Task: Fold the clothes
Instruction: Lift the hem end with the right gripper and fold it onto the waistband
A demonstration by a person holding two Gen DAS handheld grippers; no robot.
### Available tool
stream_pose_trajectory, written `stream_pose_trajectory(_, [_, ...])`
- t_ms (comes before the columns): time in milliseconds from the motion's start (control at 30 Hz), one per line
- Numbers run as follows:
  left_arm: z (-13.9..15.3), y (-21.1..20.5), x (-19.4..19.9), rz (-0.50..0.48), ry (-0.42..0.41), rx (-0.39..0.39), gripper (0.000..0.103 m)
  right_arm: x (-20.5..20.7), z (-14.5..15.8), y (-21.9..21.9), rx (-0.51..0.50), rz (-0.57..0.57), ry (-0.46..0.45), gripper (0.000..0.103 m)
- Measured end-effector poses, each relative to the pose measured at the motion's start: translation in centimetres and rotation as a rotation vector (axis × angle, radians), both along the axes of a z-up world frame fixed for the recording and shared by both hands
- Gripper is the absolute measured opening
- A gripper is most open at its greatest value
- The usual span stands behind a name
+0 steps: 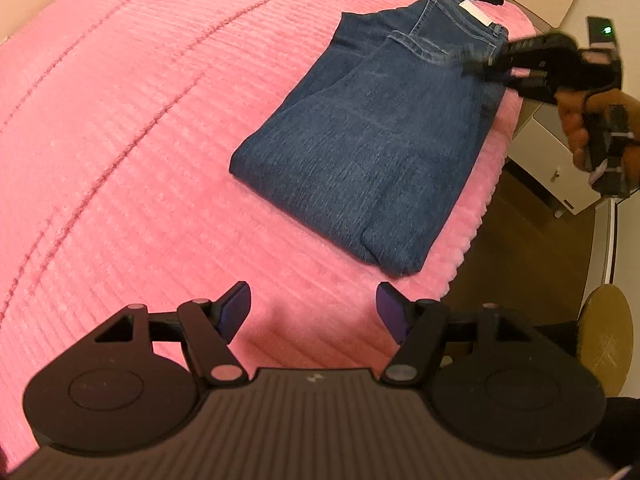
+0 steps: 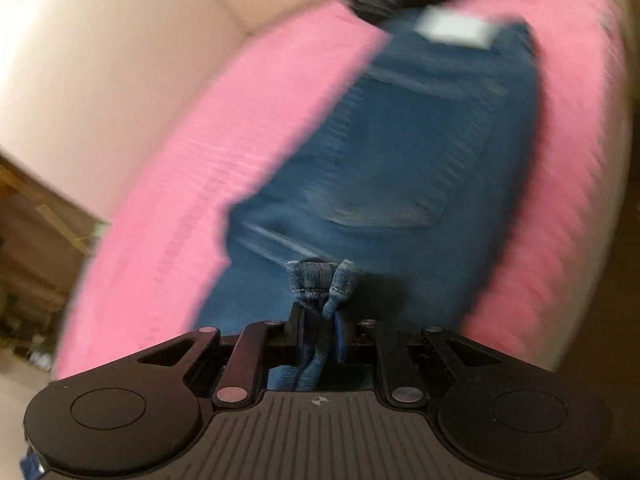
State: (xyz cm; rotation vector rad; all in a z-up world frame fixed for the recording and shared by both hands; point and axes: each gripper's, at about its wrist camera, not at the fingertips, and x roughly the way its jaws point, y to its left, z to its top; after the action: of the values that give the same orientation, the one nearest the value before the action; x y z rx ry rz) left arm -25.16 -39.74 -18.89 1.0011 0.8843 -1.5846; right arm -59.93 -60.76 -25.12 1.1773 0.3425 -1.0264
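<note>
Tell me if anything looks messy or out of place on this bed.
Nothing stands out. The jeans lie folded and fairly square near the edge of the pink blanket. The right claw pinches a bunched bit of denim; the left claw is open.

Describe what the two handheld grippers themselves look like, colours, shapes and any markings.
Both are matte black. The left gripper has a ribbed grey-black body, two round side discs, silver rivets on angled linkage arms, and dark purple-blue finger pads. The right gripper is built the same, with a small crosshair mark on its ribbed body. No sleeve or cable is clearly visible.
</note>
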Motion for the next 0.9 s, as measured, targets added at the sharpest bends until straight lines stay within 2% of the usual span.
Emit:
stream_pose_trajectory(33, [-0.1,-0.3,-0.2,-0.006,0.003,0.002,0.065,-0.1,-0.6,-0.1,0.022,0.004,0.019,0.013])
stream_pose_trajectory(233, [-0.6,-3.3,-2.1,-0.079,0.006,-0.021,0.065,-0.9,0.4,0.9,-0.064,-0.018,0.014,0.013])
stream_pose_trajectory(300, [-0.8,-4.4,-2.6,-0.096,0.007,-0.029,0.065,-1.0,-1.3,0.3,0.024,-0.028,0.012,0.014])
stream_pose_trajectory(367, [-1.0,-5.4,-3.0,-0.109,0.007,-0.031,0.065,-1.4,-1.6,0.0,0.038,-0.009,0.017,0.014])
stream_pose_trajectory(467, [-1.4,-7.1,-3.3,-0.137,0.002,-0.027,0.065,-2.0,0.0,0.4,-0.009,-0.012,0.075,0.032])
stream_pose_trajectory(600, [-1.7,-9.6,-3.4,-0.190,-0.061,-0.022,0.065,-3.8,2.9,2.3,-0.045,-0.060,0.152,0.032])
stream_pose_trajectory(700, [-1.8,-10.8,-3.1,-0.227,-0.115,-0.007,0.065,-1.8,4.8,3.6,-0.095,0.110,0.114,0.032])
stream_pose_trajectory(767, [-1.8,-11.3,-2.9,-0.250,-0.143,0.001,0.065,0.5,5.1,4.1,-0.113,0.236,0.053,0.032])
stream_pose_trajectory(867, [-2.4,-12.1,-2.3,-0.291,-0.148,0.020,0.057,4.0,2.9,4.3,-0.105,0.352,0.020,0.032])
stream_pose_trajectory(900, [-2.9,-12.5,-2.1,-0.313,-0.148,0.032,0.048,4.9,1.6,4.5,-0.093,0.379,0.042,0.032])
